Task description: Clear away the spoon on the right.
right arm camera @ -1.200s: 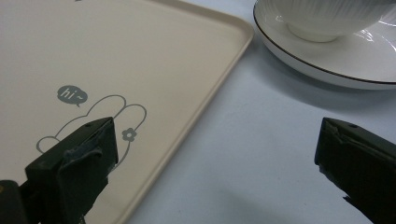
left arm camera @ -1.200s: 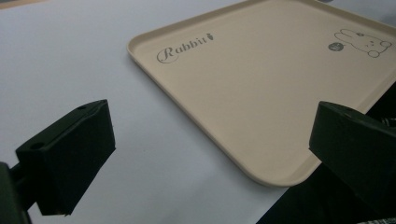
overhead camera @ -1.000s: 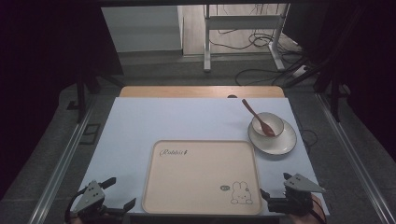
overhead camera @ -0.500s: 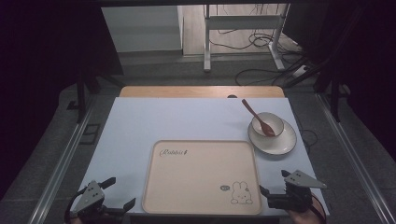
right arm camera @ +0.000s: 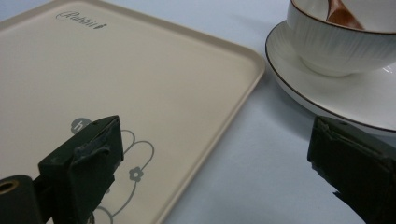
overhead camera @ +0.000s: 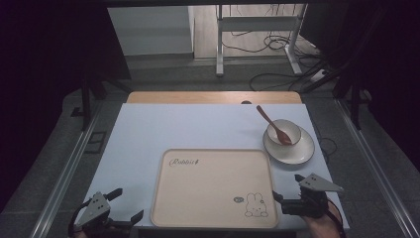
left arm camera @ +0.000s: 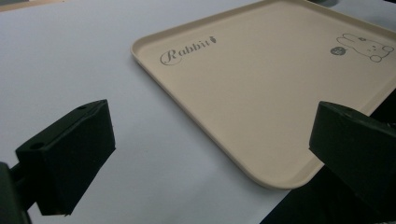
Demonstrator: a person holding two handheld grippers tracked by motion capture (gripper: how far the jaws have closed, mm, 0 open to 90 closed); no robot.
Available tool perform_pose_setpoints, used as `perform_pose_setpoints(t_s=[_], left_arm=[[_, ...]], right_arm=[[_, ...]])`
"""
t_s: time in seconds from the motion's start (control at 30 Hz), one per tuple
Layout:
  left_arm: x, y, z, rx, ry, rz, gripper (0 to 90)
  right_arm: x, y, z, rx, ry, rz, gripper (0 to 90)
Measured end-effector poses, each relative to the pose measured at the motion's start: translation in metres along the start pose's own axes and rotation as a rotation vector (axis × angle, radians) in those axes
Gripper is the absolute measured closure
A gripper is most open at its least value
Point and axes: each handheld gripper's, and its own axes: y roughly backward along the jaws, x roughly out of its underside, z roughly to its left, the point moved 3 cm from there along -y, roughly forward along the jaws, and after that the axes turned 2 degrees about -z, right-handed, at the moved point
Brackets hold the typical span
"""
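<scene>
Lying forward-right of right tool [overhead camera: 286, 194], bowl [overhead camera: 284, 132] on saucer [overhead camera: 288, 147]; spoon [overhead camera: 273, 125] handle angled away-left. Both tools spread, nothing gripped; left tool [overhead camera: 126, 205] well apart, past tray [overhead camera: 214, 188].

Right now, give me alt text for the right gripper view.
The right gripper is open, jaws spread above the right edge of a beige rabbit-print tray on a pale blue table. Beyond, a white bowl holding a brown spoon sits on a saucer.

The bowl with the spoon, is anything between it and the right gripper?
Nothing visible. The right gripper, jaws open, sits near the tray's right edge, and only bare white table lies between it and the saucer under the bowl.
</scene>
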Motion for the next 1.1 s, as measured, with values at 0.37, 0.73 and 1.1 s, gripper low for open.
perform_pose_setpoints(t_s=[0.37, 0.73, 1.1], left_arm=[[0.000, 0.000, 0.000, -0.005, 0.004, -0.004, 0.0], [0.000, 0.001, 0.001, -0.008, 0.008, -0.005, 0.0], [0.000, 0.000, 0.001, -0.007, 0.006, -0.003, 0.0]], right_arm=[[-0.010, -0.007, -0.003, -0.013, 0.011, 0.000, 2.6], [-0.026, -0.016, -0.009, 0.001, 0.019, 0.013, 2.7], [-0.037, -0.029, -0.015, 0.021, 0.029, 0.050, 0.0]])
